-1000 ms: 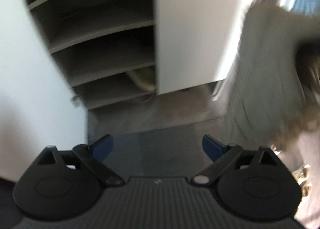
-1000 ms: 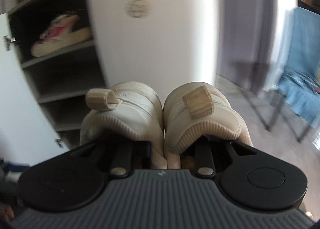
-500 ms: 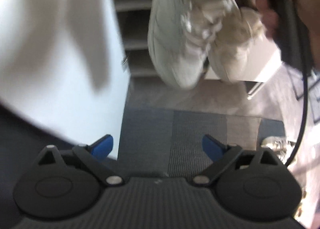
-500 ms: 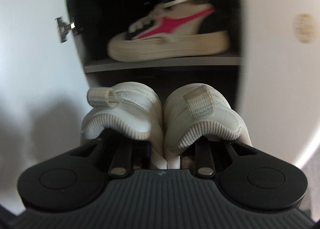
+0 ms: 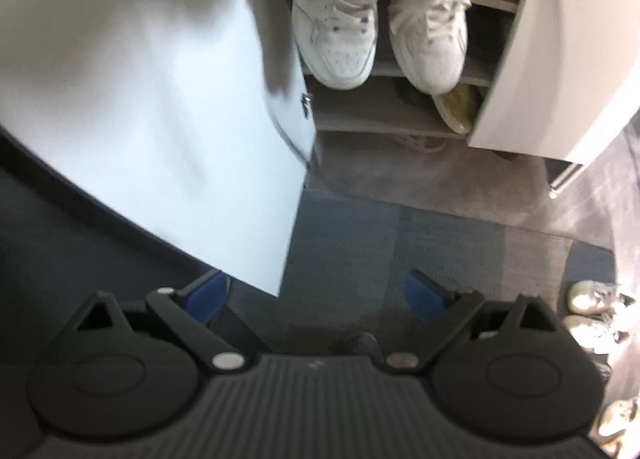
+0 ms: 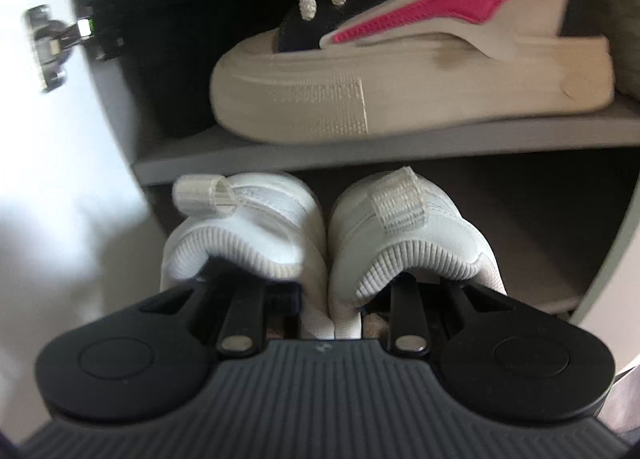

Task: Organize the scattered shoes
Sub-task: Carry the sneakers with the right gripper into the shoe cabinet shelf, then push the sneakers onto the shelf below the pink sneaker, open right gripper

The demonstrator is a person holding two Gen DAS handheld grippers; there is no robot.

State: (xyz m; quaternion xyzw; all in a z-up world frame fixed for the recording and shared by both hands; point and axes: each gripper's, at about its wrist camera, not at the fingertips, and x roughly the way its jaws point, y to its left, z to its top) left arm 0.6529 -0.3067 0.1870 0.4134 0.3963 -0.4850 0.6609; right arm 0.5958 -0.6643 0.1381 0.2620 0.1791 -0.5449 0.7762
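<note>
Your right gripper (image 6: 332, 323) pinches the pair of white sneakers (image 6: 320, 243) by their inner heel collars, toes hanging before the cabinet's grey shelf (image 6: 400, 157) edge, just under the pink-striped platform sneaker (image 6: 412, 55). Your left gripper (image 5: 316, 291) is spread, empty, over grey carpet (image 5: 400, 239). No readable brand or lettering; frames blurred.

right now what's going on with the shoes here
A person is putting away a pair of white sneakers. The right tool is clamped on the two inner heel walls, carrying both shoes into the open shoe cabinet, just below the shelf holding a pink-and-black platform sneaker. The left tool is open and holds nothing. More shoes lie on the floor.
</note>
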